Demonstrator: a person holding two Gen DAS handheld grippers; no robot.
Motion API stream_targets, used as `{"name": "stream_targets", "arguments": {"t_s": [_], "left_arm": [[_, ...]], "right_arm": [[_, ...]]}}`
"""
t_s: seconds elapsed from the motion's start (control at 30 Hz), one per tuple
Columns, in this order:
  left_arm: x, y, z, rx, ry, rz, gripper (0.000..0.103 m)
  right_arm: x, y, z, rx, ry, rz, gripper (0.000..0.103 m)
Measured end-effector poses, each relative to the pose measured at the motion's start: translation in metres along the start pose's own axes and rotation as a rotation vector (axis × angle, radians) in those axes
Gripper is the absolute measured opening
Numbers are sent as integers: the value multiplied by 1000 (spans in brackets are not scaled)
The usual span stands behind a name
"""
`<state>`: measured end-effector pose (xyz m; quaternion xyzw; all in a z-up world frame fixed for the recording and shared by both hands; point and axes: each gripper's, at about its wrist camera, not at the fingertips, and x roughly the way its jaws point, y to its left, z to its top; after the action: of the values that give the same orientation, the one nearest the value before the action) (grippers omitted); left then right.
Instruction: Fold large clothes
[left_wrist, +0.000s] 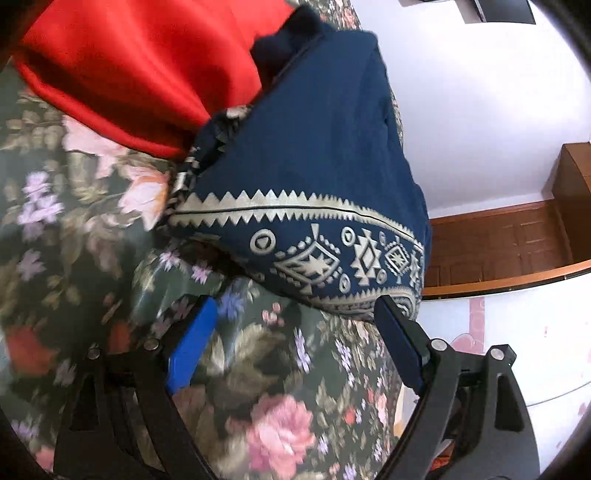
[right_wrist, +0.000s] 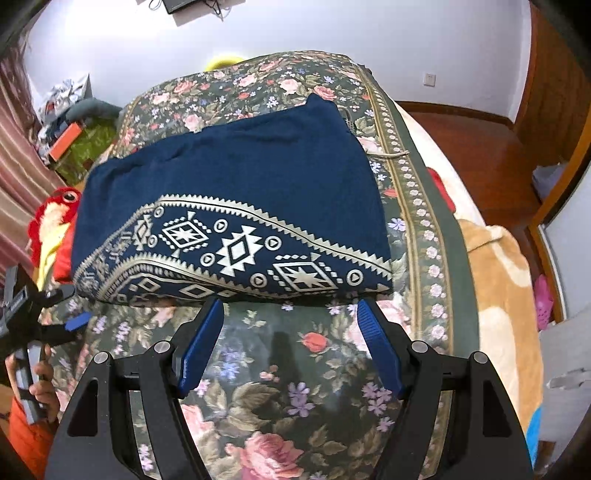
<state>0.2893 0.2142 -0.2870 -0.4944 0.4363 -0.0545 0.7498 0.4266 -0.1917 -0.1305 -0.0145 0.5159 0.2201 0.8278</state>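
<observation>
A navy blue garment (right_wrist: 236, 192) with a cream geometric border lies folded into a thick rectangle on the floral bedspread (right_wrist: 280, 387). It also shows in the left wrist view (left_wrist: 314, 155), its patterned hem toward me. My left gripper (left_wrist: 295, 314) is open and empty, its blue pads just short of the hem's lower edge. My right gripper (right_wrist: 290, 310) is open and empty, fingertips just in front of the garment's near patterned edge. The left gripper also shows at the left edge of the right wrist view (right_wrist: 74, 321).
A red cloth (left_wrist: 140, 66) lies beside the navy garment at its left. A red and yellow plush toy (right_wrist: 51, 221) sits at the bed's left side. A tan blanket (right_wrist: 498, 295) hangs at the bed's right edge. Wooden floor (right_wrist: 480, 140) and cluttered corner (right_wrist: 70, 122) lie beyond.
</observation>
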Motion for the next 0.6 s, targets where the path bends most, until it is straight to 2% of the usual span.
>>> {"name": "stream_targets", "arguments": {"t_s": [0.1, 0.23, 0.43, 0.47, 0.53, 0.57, 0.6], "left_arm": [[12, 5, 12, -15, -20, 5, 86], [27, 9, 32, -61, -37, -82, 86], [43, -7, 41, -3, -51, -73, 86], [44, -10, 42, -4, -58, -76, 83], [45, -16, 43, -24, -69, -129, 53], [44, -20, 43, -32, -81, -134, 46], [41, -26, 42, -31, -97, -132, 29]], "right_arm": [[2, -4, 3, 4, -2, -3, 71], [11, -8, 5, 18, 10, -15, 71], [28, -7, 0, 39, 48, 4, 71], [30, -6, -1, 40, 55, 8, 71], [33, -3, -2, 45, 73, 15, 71], [33, -1, -2, 47, 78, 22, 71], [31, 1, -2, 48, 77, 29, 71]]}}
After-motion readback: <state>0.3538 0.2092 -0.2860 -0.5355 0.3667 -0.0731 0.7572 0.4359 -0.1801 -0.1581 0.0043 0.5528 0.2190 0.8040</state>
